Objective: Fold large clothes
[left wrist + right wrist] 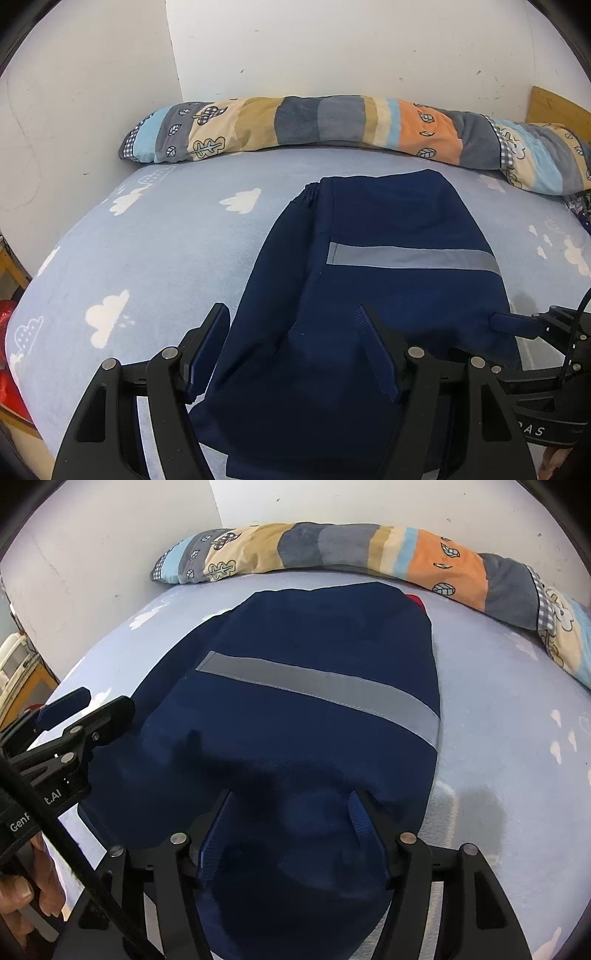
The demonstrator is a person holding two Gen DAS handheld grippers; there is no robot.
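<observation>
A navy blue garment [369, 258] with a grey reflective stripe [410, 255] lies folded on the bed; it also shows in the right wrist view [295, 720]. My left gripper [293, 317] is open just above the garment's near left part, its jaws wide apart. My right gripper [290, 799] is open over the garment's near part, jaws wide apart. The right gripper shows at the right edge of the left wrist view [532, 325]. The left gripper shows at the left of the right wrist view [81, 716].
The bed has a light blue sheet with white clouds [155, 236]. A long patchwork bolster [332, 122] lies along the white wall at the back. A wooden headboard [554, 107] is at the far right. Red items [7, 332] sit beside the bed's left edge.
</observation>
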